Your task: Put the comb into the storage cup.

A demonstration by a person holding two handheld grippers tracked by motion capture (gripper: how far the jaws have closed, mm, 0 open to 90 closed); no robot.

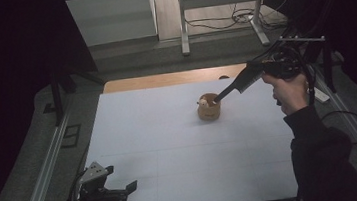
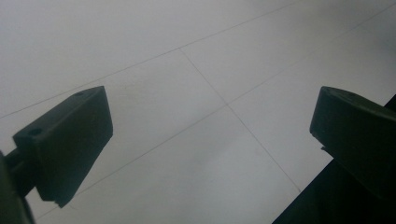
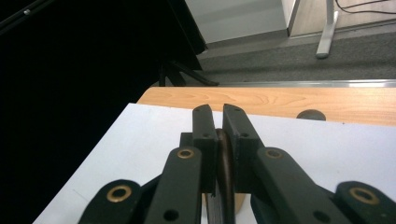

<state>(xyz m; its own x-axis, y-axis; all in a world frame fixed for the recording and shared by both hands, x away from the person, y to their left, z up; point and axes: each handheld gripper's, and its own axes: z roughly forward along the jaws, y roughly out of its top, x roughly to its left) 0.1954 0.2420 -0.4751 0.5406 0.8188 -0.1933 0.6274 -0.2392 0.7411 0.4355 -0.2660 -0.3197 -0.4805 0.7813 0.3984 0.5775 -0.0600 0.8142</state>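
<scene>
A small round wooden cup [image 1: 209,108] stands on the white table top [image 1: 171,146], right of the middle and toward the far side. A pale little thing [image 1: 201,101] sits at its left rim. My right gripper [image 1: 238,85] hangs above and to the right of the cup, slanting down to it, shut on a thin dark utensil [image 1: 223,94] whose lower end reaches into the cup. In the right gripper view the jaws [image 3: 218,112] press on that dark brown utensil [image 3: 225,163]. My left gripper [image 1: 128,188] rests at the near left corner, open [image 2: 205,135] with nothing between its jaws.
A bare wooden strip [image 1: 174,78] runs along the table's far edge, with a small dark knob [image 3: 309,114] on it. Metal rails [image 1: 47,164] flank both sides. A white frame's legs [image 1: 183,24] and cables [image 1: 238,16] lie on the floor beyond.
</scene>
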